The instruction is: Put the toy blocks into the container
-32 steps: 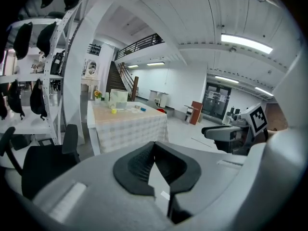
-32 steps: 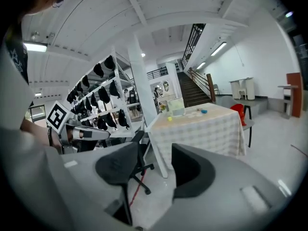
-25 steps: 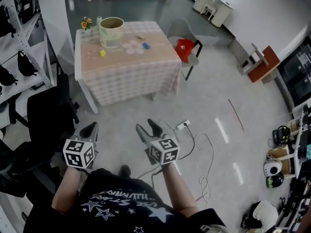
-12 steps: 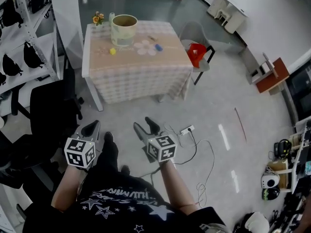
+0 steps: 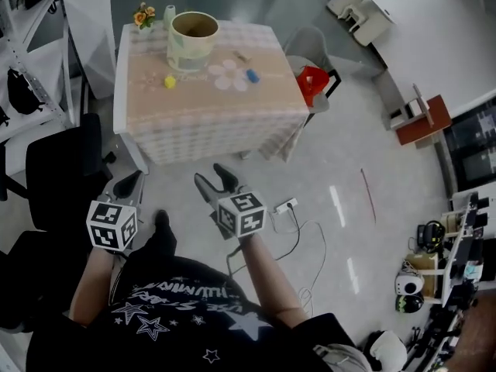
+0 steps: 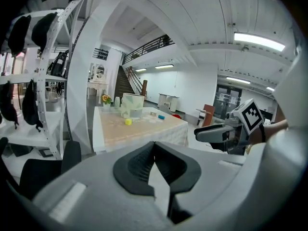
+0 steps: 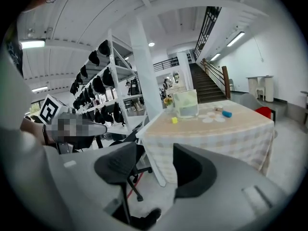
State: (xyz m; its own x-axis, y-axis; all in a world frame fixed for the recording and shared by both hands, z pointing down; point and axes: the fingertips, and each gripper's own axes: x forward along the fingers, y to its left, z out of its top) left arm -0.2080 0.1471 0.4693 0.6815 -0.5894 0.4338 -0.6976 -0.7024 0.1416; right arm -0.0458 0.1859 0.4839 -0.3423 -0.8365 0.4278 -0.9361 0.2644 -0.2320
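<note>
Head view looks down; tool views face the apparently distant table (image 5: pixel 203 105).

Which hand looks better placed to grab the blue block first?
Right, probably. The blue block lies on the right side of the table, more in line with the right gripper, whose jaws stand apart. The left gripper has its jaws together. Both are far short of the table.

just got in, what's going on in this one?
A person stands on the floor short of the table, with a tool in each hand. The left tool is shut on nothing. The right tool is open and empty. On the table, a yellow block and a blue block lie outside the container. No block has been picked up yet.
</note>
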